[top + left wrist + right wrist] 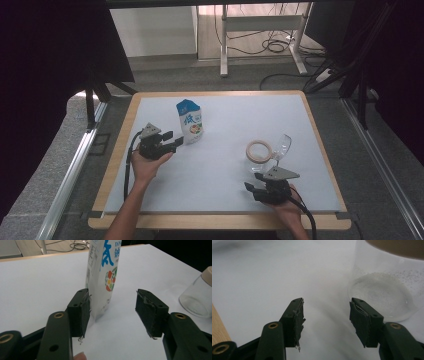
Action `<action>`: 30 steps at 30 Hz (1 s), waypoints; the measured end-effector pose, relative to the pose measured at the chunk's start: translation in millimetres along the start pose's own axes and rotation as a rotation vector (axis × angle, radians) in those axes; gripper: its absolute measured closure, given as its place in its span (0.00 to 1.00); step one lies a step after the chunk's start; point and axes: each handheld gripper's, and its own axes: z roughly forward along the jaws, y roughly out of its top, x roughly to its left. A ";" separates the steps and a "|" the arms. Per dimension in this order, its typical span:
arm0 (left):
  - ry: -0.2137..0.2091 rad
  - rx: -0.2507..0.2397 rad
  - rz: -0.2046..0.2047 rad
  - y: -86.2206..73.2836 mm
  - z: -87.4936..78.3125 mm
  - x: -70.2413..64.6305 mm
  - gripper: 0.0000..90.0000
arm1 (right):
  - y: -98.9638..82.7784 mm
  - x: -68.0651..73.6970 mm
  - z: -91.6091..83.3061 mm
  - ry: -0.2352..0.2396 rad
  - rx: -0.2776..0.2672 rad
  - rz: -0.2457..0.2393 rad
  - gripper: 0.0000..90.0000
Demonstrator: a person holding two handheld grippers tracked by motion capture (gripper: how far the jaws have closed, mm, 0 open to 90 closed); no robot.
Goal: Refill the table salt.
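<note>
Near the table's front edge, we hold the right gripper (260,189) with its jaws apart on nothing, just short of the clear glass jar (281,148), which is lying tilted beside a tan tape ring (258,150). Our left gripper (176,141) has its jaws apart at the foot of the upright white-and-blue paper carton (189,122); one pad (85,312) is about touching it. White sheeting covers the wood-rimmed table (120,150).
</note>
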 end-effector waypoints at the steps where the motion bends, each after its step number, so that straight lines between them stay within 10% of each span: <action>1: -0.001 0.001 0.005 1.4 1.1 0.3 0.52 | -0.1 -0.1 0.3 0.004 -0.001 0.000 0.50; 30: -0.009 0.026 -0.007 45.9 35.1 7.6 0.60 | -2.0 -1.0 3.0 -0.013 0.010 0.000 0.49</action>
